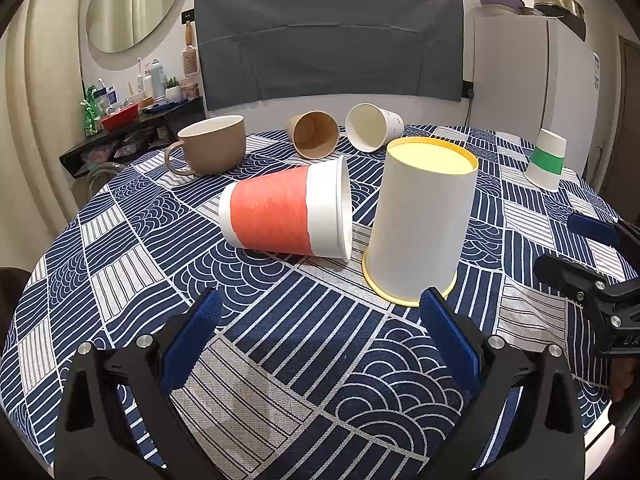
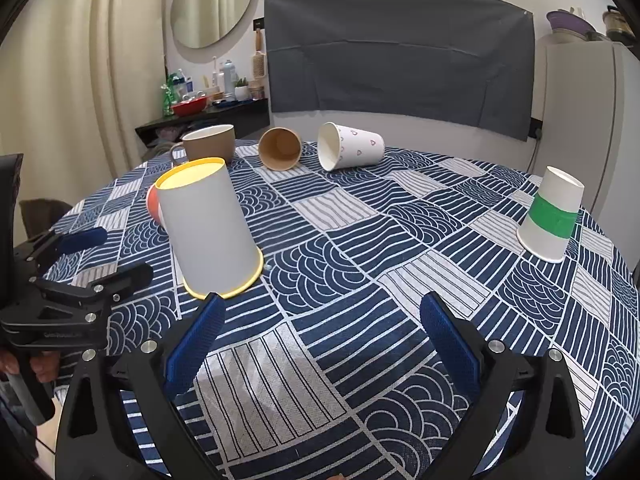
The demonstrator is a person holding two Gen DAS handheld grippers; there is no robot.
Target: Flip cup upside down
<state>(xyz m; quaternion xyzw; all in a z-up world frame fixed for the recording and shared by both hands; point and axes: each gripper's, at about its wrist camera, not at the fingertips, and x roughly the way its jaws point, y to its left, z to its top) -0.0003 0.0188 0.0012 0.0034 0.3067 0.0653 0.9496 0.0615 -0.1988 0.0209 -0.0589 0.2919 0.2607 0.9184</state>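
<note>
A white cup with a yellow rim (image 1: 420, 220) stands upside down on the patterned tablecloth (image 1: 304, 340); it also shows in the right wrist view (image 2: 208, 228). A white cup with an orange band (image 1: 286, 214) lies on its side just left of it, mostly hidden behind it in the right wrist view (image 2: 153, 202). My left gripper (image 1: 320, 316) is open and empty, just in front of both cups. My right gripper (image 2: 322, 320) is open and empty, to the right of the yellow-rimmed cup. Each gripper shows at the edge of the other's view.
A brown mug (image 1: 212, 146) stands upright at the back left. A brown paper cup (image 1: 314, 134) and a white paper cup (image 1: 372, 126) lie on their sides at the back. A green-banded cup (image 2: 552, 216) stands upside down at the right. A cluttered shelf (image 1: 132, 120) is beyond the table.
</note>
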